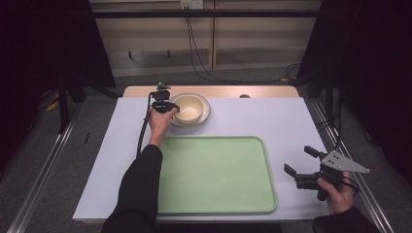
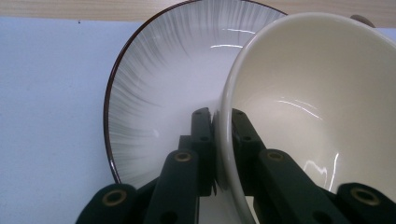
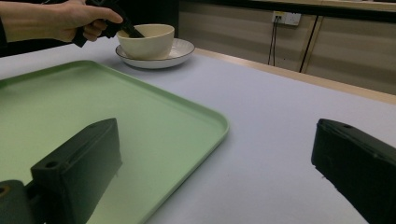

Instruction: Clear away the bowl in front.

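Note:
A cream bowl (image 1: 188,108) sits on a white, dark-rimmed plate (image 1: 206,108) at the table's far edge. My left gripper (image 1: 174,109) is shut on the bowl's near-left rim. In the left gripper view, one jaw stands inside the bowl (image 2: 317,93) and the other outside it, above the plate (image 2: 163,74). A pale green tray (image 1: 214,174) lies in the middle of the table. At the tray's right, my right gripper (image 1: 299,160) is held open above the table with nothing between its jaws. The right gripper view shows the bowl (image 3: 145,41), the plate (image 3: 180,50) and the tray (image 3: 116,116).
A light sheet (image 1: 272,116) covers the table; a wooden strip (image 1: 262,91) shows along its far edge. Cables hang down the back wall (image 1: 194,43). Metal rails (image 1: 43,165) run along both sides of the table.

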`<state>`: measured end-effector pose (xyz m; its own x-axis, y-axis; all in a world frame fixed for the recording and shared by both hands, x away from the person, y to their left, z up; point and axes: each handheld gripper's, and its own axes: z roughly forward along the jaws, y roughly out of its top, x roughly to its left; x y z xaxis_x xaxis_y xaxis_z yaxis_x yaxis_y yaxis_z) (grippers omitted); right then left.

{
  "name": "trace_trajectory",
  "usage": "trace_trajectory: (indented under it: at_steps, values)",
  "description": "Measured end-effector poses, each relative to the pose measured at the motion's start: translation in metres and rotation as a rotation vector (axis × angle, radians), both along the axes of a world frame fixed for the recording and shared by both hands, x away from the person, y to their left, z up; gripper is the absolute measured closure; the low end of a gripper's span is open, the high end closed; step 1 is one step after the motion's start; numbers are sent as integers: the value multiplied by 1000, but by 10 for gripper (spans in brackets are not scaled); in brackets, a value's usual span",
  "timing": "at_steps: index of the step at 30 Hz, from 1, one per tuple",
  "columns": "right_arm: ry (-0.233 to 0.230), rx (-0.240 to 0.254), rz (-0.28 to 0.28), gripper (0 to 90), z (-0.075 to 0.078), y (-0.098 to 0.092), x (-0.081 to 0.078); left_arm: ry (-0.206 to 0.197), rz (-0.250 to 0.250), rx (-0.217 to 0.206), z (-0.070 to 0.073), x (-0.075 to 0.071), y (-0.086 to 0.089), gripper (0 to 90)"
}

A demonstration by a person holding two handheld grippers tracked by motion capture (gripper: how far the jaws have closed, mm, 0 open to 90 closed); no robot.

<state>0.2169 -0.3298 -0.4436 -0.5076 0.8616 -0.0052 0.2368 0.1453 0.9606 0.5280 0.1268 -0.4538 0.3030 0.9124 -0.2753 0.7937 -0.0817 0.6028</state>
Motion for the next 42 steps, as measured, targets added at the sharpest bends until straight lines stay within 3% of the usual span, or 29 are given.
trace_trajectory:
  at_steps: [9,16,21,24,42]
  values:
    - [-9,1,1,12,1,-1,0,12,32,-90,0,0,7,822]
    - [-8,7,7,12,0,-2,-1,17,66,-103,2,-2,7,821]
    - [-5,15,6,12,0,-3,-1,13,63,-103,3,-1,8,820]
    - [-9,17,13,12,0,-4,-1,9,66,-132,5,-1,9,820]
    - [-18,20,18,12,0,-4,-2,-29,62,-127,22,-7,16,821]
